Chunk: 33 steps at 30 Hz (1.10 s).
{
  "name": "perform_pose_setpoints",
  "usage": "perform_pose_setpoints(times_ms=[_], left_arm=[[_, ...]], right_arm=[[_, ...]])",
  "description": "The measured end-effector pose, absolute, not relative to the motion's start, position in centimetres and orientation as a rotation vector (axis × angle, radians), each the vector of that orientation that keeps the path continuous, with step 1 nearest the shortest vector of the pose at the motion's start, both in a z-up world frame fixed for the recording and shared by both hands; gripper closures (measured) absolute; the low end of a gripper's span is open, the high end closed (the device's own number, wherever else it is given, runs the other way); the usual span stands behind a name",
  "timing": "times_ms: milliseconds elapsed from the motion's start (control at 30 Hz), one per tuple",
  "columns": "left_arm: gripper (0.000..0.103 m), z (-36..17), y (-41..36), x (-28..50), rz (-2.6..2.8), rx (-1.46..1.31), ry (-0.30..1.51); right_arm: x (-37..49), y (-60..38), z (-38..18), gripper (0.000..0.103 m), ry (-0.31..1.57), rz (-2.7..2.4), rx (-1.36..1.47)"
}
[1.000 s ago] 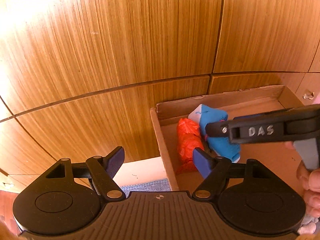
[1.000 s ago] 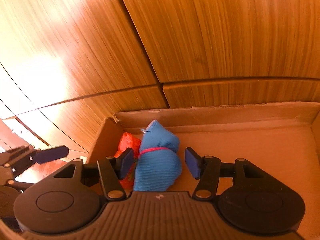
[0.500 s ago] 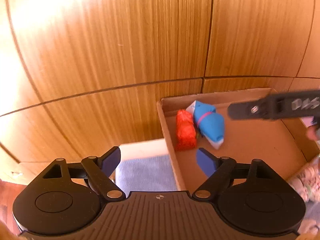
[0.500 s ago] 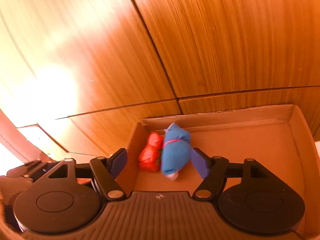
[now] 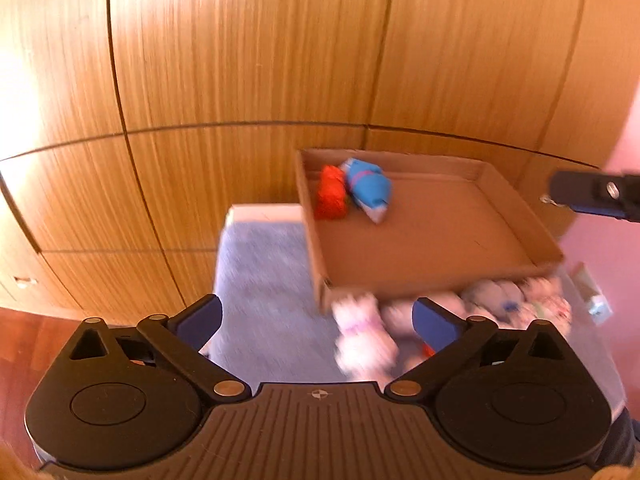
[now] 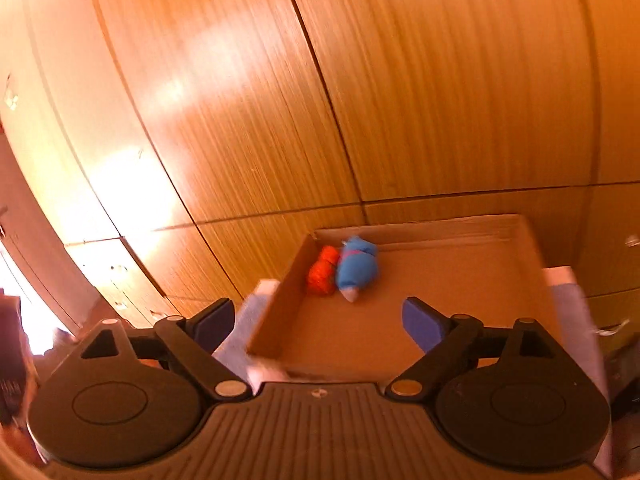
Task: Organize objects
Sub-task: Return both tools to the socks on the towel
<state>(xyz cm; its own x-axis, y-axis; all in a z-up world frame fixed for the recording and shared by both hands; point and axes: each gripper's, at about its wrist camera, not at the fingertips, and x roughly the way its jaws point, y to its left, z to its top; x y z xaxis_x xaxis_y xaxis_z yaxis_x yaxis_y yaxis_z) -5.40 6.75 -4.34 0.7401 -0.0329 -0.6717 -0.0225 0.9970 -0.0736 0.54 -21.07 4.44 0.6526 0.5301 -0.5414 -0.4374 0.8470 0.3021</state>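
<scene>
Wood-panelled cupboards [image 5: 248, 60] filled the background. We had both grippers, left [image 5: 316, 320] and right [image 6: 316, 320], spread wide with nothing between, jaws just been opening. Orange bundle [image 6: 322, 270] and blue bundle [image 6: 357, 267] sat touching in the cardboard tray's [image 5: 440, 240] far-left corner.

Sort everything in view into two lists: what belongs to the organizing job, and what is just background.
Part of the job:
- cardboard tray
- blue bundle in its far left corner
- orange bundle beside it
- pale bundles in front of the tray, blurred
- left gripper, open
- right gripper, open

Just there:
- wooden cabinets
- blue cloth
</scene>
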Motion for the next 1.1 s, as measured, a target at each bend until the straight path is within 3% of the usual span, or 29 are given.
perform_pose_setpoints(times_ms=[267, 400, 800, 867, 933, 1100], left_arm=[[0.000, -8.0, 4.3, -13.1, -0.097, -0.157, 0.693], [0.001, -10.4, 2.1, -14.4, -0.134, -0.161, 0.755], [0.002, -14.3, -0.2, -13.1, -0.211, -0.160, 0.842], [0.002, -14.4, -0.2, -12.7, -0.214, -0.168, 0.846], [0.001, -14.4, -0.3, -12.4, -0.218, -0.161, 0.843], [0.001, -14.3, -0.3, -11.6, -0.248, -0.193, 0.825]], right_arm=[[-9.2, -27.6, -0.4, 0.008, 0.593, 0.472, -0.038], [-11.3, -28.9, -2.5, 0.030, 0.657, 0.476, -0.060], [-10.8, -26.6, -6.4, 0.032, 0.672, 0.539, -0.185], [-10.3, -26.7, -6.8, 0.036, 0.683, 0.540, -0.175], [-10.0, -27.2, -7.0, 0.048, 0.685, 0.535, -0.139], [-9.8, -28.6, -6.7, 0.060, 0.668, 0.524, -0.087]])
